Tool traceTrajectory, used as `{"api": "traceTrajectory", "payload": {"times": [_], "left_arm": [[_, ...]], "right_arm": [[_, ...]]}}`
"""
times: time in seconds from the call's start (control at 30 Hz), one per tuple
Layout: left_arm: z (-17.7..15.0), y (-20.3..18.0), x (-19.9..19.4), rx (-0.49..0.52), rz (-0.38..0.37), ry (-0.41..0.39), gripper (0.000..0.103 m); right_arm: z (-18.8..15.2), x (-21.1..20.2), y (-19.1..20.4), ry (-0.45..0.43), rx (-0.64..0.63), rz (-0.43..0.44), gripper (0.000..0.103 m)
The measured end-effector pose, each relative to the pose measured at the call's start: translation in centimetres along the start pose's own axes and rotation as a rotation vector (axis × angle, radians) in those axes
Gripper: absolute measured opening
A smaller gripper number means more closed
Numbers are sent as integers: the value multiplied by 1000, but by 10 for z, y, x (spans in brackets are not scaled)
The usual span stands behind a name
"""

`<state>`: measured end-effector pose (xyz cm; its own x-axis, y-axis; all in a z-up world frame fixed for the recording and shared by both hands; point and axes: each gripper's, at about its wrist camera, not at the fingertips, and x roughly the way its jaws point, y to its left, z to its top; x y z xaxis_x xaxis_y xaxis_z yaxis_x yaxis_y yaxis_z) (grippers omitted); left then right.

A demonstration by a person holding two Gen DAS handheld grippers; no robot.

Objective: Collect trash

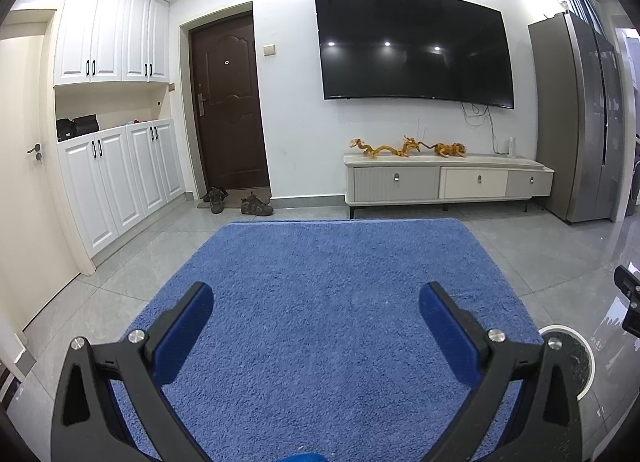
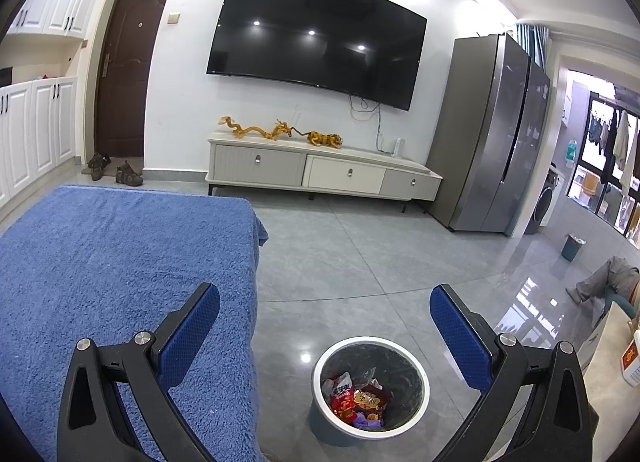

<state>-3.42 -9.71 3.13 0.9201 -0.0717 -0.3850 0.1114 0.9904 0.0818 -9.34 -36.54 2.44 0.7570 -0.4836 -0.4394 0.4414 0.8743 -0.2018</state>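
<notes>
Right wrist view: both hand-held grippers, right (image 2: 325, 310) and left (image 1: 316, 304), gape wide and empty; wrappers (image 2: 356, 402) could spill if the bin (image 2: 370, 342) is knocked.

Both wrist views face the television (image 1: 412, 45) wall (right one over the bin (image 2: 370, 386)), sharing the blue cloth (image 1: 320, 302).
</notes>
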Motion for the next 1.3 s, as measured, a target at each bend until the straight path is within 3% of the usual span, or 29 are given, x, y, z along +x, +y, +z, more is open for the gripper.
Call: {"api": "traceTrajectory", "payload": {"times": [1.3], "left_arm": [[-22, -2, 27, 32, 4, 87, 103]], "right_arm": [[-9, 13, 2, 57, -13, 22, 103]]}}
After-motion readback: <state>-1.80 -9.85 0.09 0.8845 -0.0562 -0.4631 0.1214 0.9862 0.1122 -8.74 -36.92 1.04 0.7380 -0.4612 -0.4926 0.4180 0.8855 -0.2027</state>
